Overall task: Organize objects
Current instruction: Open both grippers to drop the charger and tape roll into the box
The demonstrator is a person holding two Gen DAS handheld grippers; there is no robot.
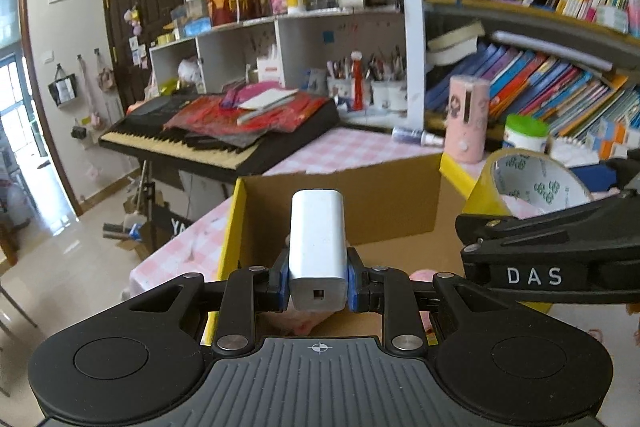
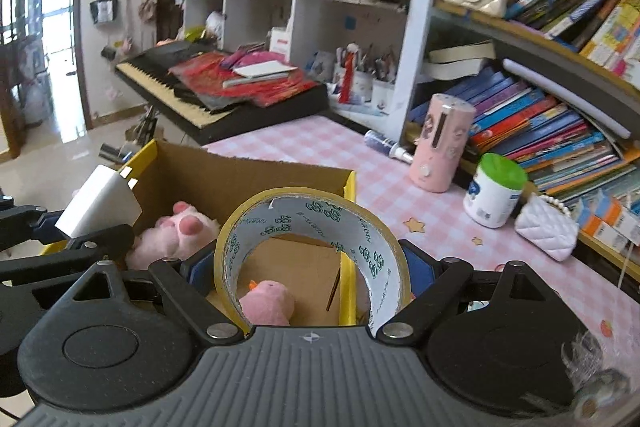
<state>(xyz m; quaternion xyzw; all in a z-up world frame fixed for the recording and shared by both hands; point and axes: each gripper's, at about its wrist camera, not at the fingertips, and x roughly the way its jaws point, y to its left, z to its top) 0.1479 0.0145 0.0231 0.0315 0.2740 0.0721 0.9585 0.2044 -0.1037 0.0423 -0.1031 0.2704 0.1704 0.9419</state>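
A: Where does everything sit relative to the cardboard box?

B: Both loads hang above its open top. The left gripper is clamped tight on a white charger, poised over the box's near-left part. The right gripper has its jaws spread wide around a roll of tape, the pads pressing its outer sides, over the box's right wall.

A: What's already in the box?

B: A pink plush paw at the left and a small pink plush bird nearer the right wall.

A: What worries you?

B: The tape, I'd judge. It straddles the yellow-edged right wall, so letting go there could leave it to catch the rim and roll out onto the pink checked tablecloth. Also, the two grippers crowd each other above the box; a bump could knock the charger loose early.
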